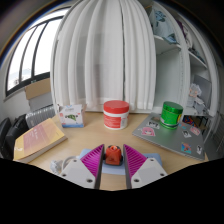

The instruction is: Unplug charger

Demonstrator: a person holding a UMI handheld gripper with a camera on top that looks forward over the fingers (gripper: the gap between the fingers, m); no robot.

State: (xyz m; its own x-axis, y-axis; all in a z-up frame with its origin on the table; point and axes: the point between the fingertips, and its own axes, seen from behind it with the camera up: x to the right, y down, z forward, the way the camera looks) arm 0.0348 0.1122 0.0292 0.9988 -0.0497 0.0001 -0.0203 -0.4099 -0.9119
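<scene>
A small reddish-orange object, taken to be the charger (113,155), is seen between the two fingers of the gripper (113,160); its shape is too small for a long axis or heading to be told with any certainty, though it appears stubby and upright; the fingers are spread in a narrow V, the purple pads (93,159) being set close at either side of it; whether the pads press on it cannot be told. The object is seen low over the wooden table (95,135); beyond the fingers a white tub with a red lid (117,114) is stood; further off to the right a green container (172,113) is placed on a clear tray (160,134); to the left a pink flat packet (42,135) is laid; behind everything a white curtain (105,50) is hung.
</scene>
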